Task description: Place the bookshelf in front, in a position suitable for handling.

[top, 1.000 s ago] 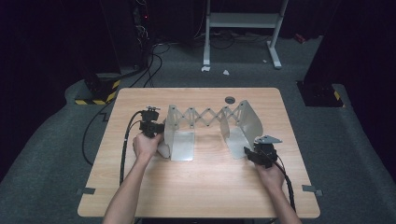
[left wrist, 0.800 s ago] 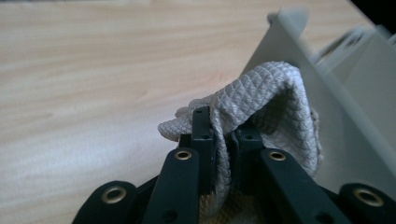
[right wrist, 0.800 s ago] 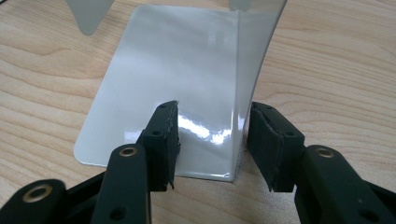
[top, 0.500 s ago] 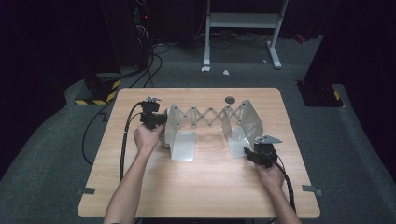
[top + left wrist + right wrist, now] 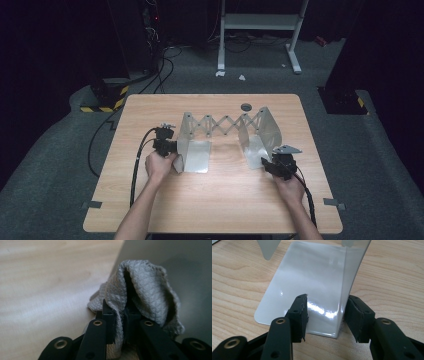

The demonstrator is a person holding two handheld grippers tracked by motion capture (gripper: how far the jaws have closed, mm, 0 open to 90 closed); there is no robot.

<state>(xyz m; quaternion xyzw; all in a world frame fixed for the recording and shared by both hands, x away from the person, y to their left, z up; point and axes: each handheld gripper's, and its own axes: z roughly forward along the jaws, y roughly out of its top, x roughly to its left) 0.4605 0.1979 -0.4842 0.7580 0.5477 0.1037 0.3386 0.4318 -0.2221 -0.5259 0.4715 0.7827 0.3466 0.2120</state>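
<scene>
Wiping the bookend [image 5: 192, 145] at mid-table, I keep the left gripper [image 5: 119, 312] pinching the cloth [image 5: 145, 287] flat against metal — right gripper [image 5: 325, 315], jaws spread astride the far upright, steadies it.

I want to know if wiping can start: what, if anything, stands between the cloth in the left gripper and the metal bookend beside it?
Nothing visible: the grey cloth, pinched in the left gripper, sits right against the left bookend plate.

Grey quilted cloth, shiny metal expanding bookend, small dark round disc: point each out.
grey quilted cloth [image 5: 147, 285], left gripper view, upper fold.
shiny metal expanding bookend [image 5: 222, 125], high view, scissor lattice.
small dark round disc [image 5: 246, 106], high view, its centre.
</scene>
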